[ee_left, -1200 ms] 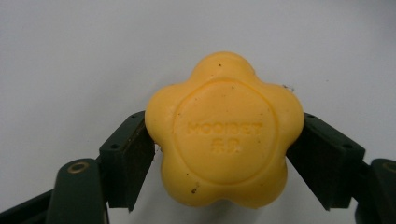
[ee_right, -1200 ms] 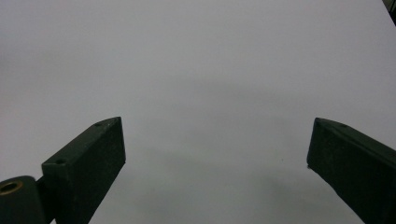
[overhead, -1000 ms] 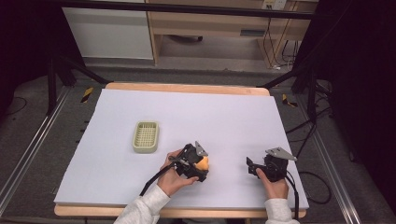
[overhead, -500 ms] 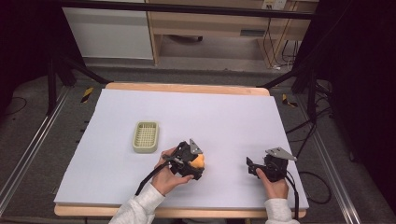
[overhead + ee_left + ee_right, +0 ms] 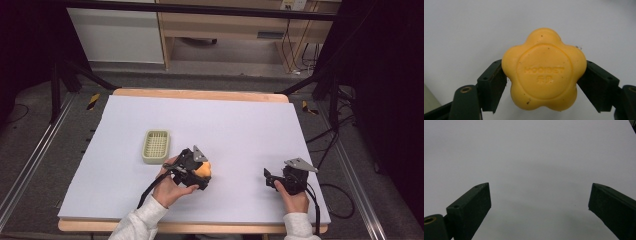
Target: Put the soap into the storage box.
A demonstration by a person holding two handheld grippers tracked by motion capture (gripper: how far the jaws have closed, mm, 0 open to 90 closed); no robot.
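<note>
Pale sheeting covers the bench (image 5: 240, 125), which is framed by a wooden rim and dark surroundings. Near the front edge, a little left of the middle, the left tongs (image 5: 204, 172) are clamped on a yellow flower-shaped soap (image 5: 544, 68), one pad pressed against each side lobe, as is seen in the left gripper view. The bar appears to be held just clear of the surface, though contact underneath cannot be ruled out from the high view.

The soap is judged to be light, stiff and solid, with a smooth waxy skin that could slide between flat pads; its rounded lobes give little flat face to bear on. A hold across two opposite sides, with the pads seated low in the notches between lobes, is thought safest, and firm pressure is likely tolerated, at the cost of marks in the surface. Embossed lettering is seen on the top face.

The right tongs (image 5: 270, 178) rest toward the front right corner, jaws spread wide with nothing between them.

Counted: one soap, one green slotted dish (image 5: 155, 146) standing just left of the left tongs, two tongs, two hands.
</note>
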